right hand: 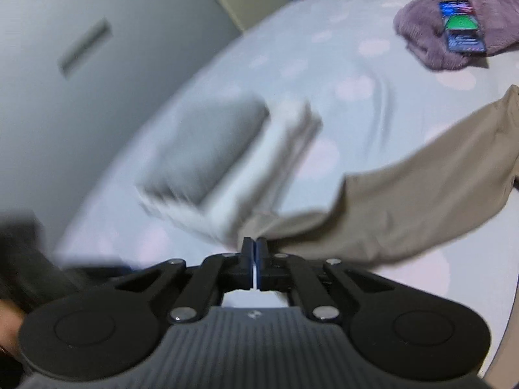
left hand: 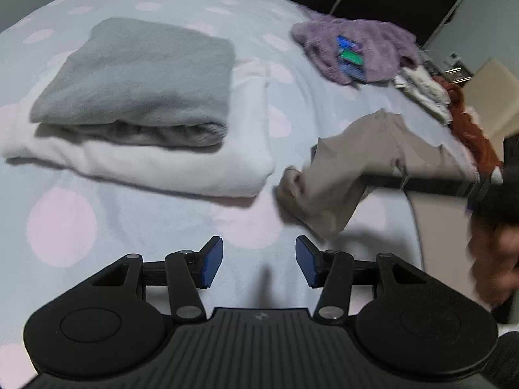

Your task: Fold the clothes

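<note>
- Pinching an edge of the beige garment (right hand: 399,207), my right hand-held gripper (right hand: 255,249) has its jaws pressed together on the cloth, which trails off to the right across the bed (right hand: 324,64)
- My left hand-held gripper (left hand: 259,261) stands spread and holds nothing; it hangs over bare sheet, near the loose end of the same garment but not touching it
- Location of the work item: the beige garment lies crumpled and unfolded on the bed, just beside the finished stack
- Step in hand, as I judge it: drawing the garment out flat before folding. To do it well I should take a second edge with the left hand-held gripper, keep both grips at matching points, pull the cloth taut and lay it on open sheet clear of the stack, so the stack is not dragged askew
- Risk noted: a thin bite on the fabric may slip under tension
- Count, folded: two pieces, one grey garment (left hand: 139,74) on top of one white garment (left hand: 181,165)
- Count, unfolded: one beige; one fluffy purple garment (left hand: 366,48) further off, with one colourful flat item (left hand: 350,58) on it, nature unclear
- Further heaps at the bed edge: blurred, not countable
</note>
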Tool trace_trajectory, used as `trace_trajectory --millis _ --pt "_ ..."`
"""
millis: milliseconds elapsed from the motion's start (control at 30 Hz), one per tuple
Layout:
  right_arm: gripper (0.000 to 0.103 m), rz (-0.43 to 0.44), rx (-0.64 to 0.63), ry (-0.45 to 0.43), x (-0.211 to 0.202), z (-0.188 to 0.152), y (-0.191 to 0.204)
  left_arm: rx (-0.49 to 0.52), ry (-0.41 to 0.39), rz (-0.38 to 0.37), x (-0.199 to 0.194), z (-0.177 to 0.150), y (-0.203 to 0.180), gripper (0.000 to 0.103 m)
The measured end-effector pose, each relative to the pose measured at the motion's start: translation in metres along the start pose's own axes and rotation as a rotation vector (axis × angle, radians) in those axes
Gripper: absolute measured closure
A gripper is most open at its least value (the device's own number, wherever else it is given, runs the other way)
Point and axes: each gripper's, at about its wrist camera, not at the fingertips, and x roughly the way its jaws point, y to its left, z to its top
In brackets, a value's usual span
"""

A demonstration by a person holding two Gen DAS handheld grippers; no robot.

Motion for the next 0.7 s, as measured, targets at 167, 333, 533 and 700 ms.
trace_trajectory --millis 167,333,533,700 --pt "0.101 0.108 0.141 -0.041 -0.027 0.029 -0.003 0.107 -0.016 -0.060 0.016 0.006 -0.027 0.055" --pt "0.101 0.100 0.180 -0.031 -0.031 0.033 0.003 0.245 -0.031 -0.044 0.020 0.007 -0.066 0.055" --pt "0.101 0.095 0.179 -0.023 -0.029 0.029 0.010 0.294 -0.134 0.012 0.007 0.003 -0.089 0.056" --pt "0.101 0.088 0.172 -0.023 -0.028 0.026 0.009 0.153 -0.127 -0.123 0.001 0.009 -0.073 0.102"
